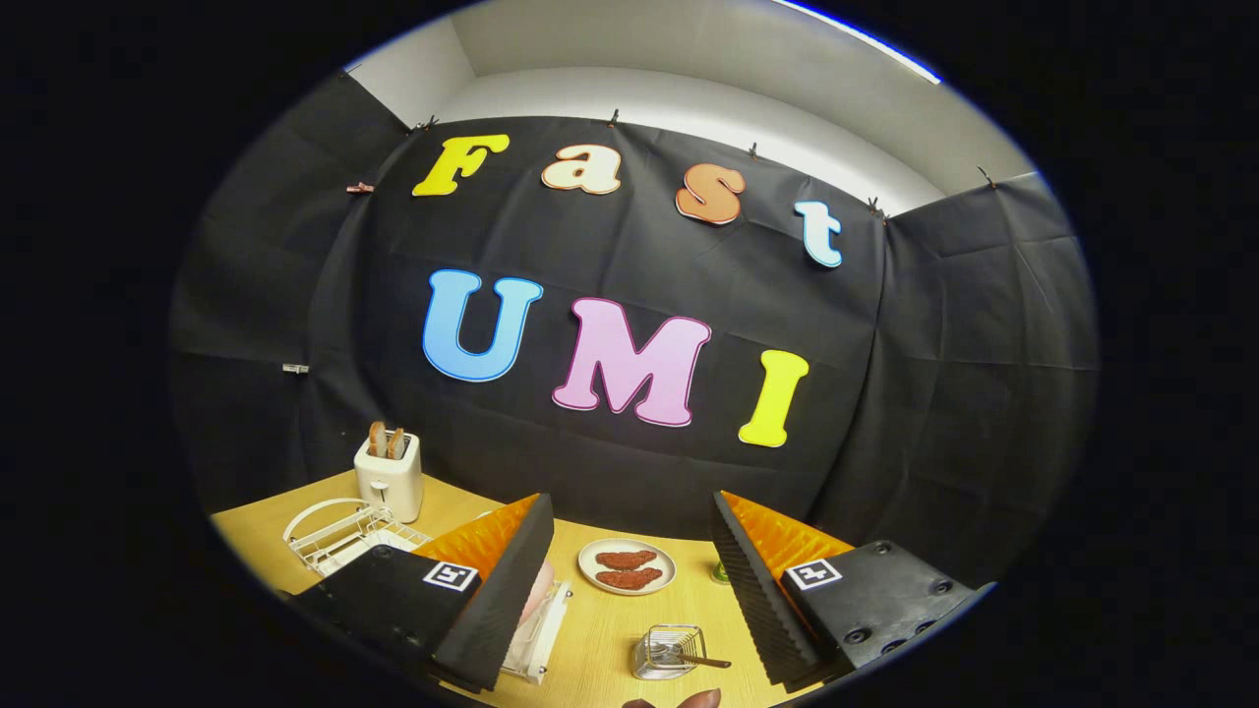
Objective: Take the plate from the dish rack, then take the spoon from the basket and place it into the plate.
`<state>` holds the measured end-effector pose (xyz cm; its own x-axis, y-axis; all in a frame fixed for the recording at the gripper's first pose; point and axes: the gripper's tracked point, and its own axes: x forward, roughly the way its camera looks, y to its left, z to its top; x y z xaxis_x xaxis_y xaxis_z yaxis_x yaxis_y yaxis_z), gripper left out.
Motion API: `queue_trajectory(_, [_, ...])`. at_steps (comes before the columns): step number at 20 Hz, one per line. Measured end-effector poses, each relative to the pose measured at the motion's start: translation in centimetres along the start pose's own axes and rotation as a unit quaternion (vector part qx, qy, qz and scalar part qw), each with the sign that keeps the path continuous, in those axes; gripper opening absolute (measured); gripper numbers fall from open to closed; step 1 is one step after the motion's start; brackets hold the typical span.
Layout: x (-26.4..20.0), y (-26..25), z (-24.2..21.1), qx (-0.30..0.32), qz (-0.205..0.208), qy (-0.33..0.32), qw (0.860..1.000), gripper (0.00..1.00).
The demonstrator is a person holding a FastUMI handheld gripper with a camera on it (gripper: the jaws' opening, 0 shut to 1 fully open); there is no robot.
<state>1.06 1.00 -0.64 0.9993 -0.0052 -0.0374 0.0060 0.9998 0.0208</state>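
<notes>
Claw wide open, empty, high over counter. Lower toward pink plate in dish rack by left finger; straddle rim squarely.

Pink plate upright in white dish rack, near the table's front edge; spoon lying across clear basket beside it.
</notes>
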Motion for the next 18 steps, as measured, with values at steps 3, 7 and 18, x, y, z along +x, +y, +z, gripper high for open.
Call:
queue_trajectory(3, [0.6, 0.9, -0.2, 0.007, 0.012, 0.015, 1.000, 0.97])
queue_trajectory(7, [1.9, 3.7, -2.2, 0.013, 0.055, 0.074, 0.996, 0.97])
queue_trajectory(18, [7.1, 9.8, -17.2, 0.059, 0.071, 0.362, 0.928, 0.97])
